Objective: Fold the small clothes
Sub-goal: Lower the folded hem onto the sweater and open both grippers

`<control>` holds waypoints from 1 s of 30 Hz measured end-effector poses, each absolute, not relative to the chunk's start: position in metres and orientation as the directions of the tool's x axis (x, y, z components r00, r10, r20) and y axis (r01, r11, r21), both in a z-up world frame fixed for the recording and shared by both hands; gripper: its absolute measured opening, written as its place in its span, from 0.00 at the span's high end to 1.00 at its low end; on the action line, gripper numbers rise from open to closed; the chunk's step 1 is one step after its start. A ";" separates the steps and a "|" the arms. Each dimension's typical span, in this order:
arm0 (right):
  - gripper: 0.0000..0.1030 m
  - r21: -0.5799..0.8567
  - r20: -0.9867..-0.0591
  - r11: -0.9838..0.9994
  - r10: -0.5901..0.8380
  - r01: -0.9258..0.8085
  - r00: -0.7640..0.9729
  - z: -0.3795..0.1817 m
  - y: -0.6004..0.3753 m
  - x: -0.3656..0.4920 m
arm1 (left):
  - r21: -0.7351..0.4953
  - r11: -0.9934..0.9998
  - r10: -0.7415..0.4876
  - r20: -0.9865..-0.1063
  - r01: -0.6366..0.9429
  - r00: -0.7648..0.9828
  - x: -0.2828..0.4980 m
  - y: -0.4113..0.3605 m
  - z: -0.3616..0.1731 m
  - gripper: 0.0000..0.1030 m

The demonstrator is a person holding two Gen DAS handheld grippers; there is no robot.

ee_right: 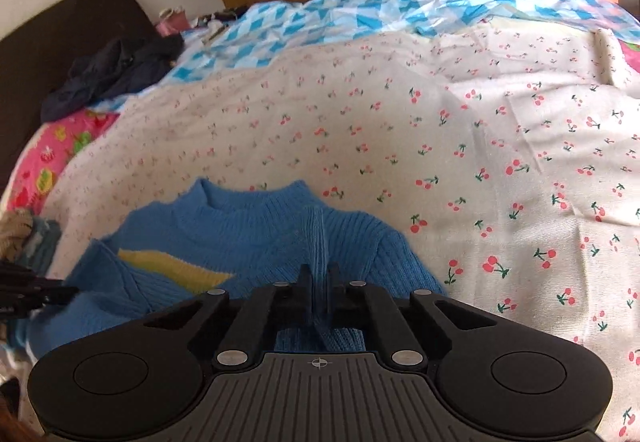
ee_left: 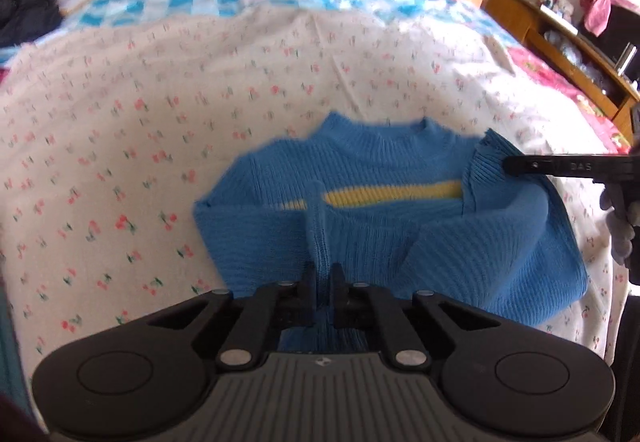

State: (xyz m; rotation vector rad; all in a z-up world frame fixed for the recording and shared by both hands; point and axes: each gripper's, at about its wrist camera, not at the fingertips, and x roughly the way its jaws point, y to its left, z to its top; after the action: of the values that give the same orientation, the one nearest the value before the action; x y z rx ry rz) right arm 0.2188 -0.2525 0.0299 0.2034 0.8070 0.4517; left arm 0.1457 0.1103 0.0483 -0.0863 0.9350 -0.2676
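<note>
Cherry-print bedsheet (ee_left: 120, 129); blue sweater (ee_left: 380, 234) pinched in both tongs.

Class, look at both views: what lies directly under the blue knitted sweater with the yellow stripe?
The blue knitted sweater lies on a cream cherry-print sheet, which shows all around it. The part of the sheet beneath the sweater is covered, so anything there cannot be seen.
</note>
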 end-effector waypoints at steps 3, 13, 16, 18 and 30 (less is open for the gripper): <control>0.95 0.432 -0.543 0.863 0.480 -0.260 0.689 0.051 -0.272 0.214 | -0.227 0.966 -0.249 -0.717 0.120 0.651 0.143 0.128 0.066 0.89; 0.94 0.285 -0.680 0.950 0.293 -0.126 0.672 -0.010 -0.258 0.237 | -0.234 0.968 -0.123 -0.754 -0.090 0.646 0.168 0.149 0.010 0.89; 0.95 0.273 -0.654 0.949 0.305 -0.159 0.692 0.001 -0.259 0.226 | -0.238 0.969 -0.135 -0.743 -0.070 0.655 0.167 0.147 0.014 0.89; 0.95 0.321 -0.615 0.934 0.333 -0.158 0.715 0.014 -0.264 0.222 | -0.271 0.961 -0.167 -0.725 -0.054 0.668 0.168 0.148 0.023 0.89; 0.92 0.278 -0.698 0.959 0.242 -0.056 0.674 -0.015 -0.268 0.217 | -0.286 0.950 -0.110 -0.689 -0.129 0.716 0.154 0.160 0.027 0.89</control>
State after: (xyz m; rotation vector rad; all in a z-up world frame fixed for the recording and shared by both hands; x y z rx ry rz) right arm 0.2174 -0.2684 -0.0147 0.2426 0.8160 0.1699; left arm 0.1541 0.1598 0.0271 -0.3267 0.7763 0.0102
